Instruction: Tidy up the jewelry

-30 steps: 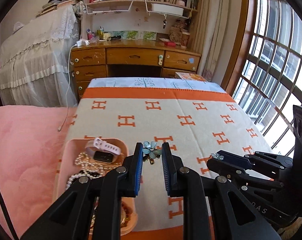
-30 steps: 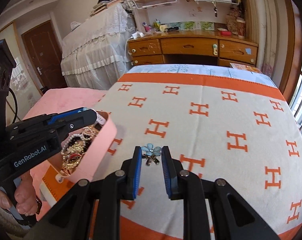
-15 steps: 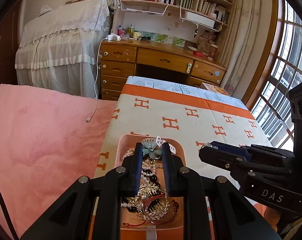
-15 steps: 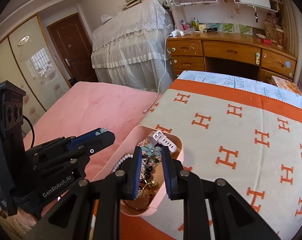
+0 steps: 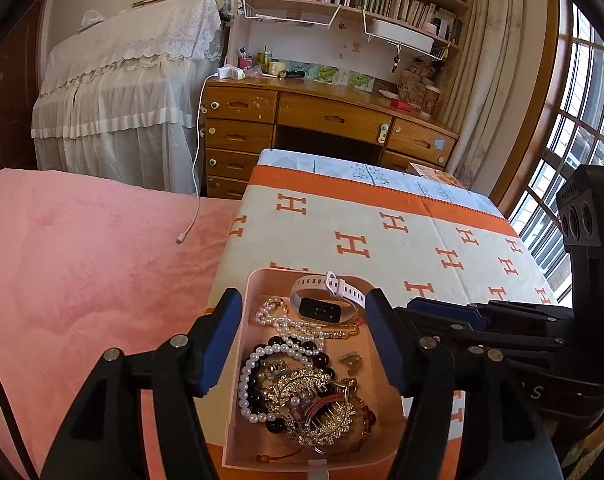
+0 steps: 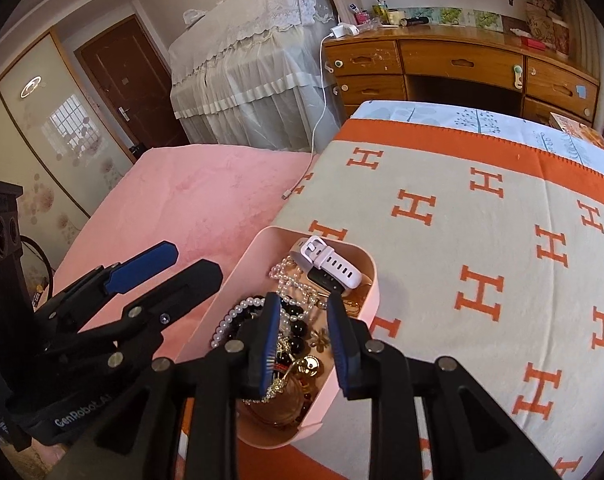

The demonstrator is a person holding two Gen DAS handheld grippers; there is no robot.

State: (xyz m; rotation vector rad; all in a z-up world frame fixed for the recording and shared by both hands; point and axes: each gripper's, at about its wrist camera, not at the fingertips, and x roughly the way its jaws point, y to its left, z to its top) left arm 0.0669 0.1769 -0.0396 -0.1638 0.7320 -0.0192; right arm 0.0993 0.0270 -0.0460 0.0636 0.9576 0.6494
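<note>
A pink tray (image 5: 258, 280) (image 6: 371, 280) sits at the near left corner of the H-patterned blanket. It holds a white smartwatch (image 5: 321, 300) (image 6: 329, 266), pearl strands (image 5: 286, 326) (image 6: 230, 318), black beads, a gold hair comb (image 5: 317, 408) and a small flower brooch (image 5: 350, 360) (image 6: 321, 337) lying face down. My left gripper (image 5: 305, 344) is open and straddles the tray; it shows at the left of the right wrist view (image 6: 170, 268). My right gripper (image 6: 303, 340) is open and empty just above the tray; it shows at the right of the left wrist view (image 5: 441, 308).
The orange and cream blanket (image 5: 381, 232) (image 6: 481, 240) covers the surface. A pink bedspread (image 5: 82, 260) (image 6: 190, 200) lies to the left with a white cable end (image 5: 182, 238). A wooden desk (image 5: 321, 120) and window (image 5: 581, 120) stand beyond.
The flower brooch was held between the right gripper's fingers above the tray; both grippers have opened and it now lies in the tray. The left gripper has opened wide around the tray.
</note>
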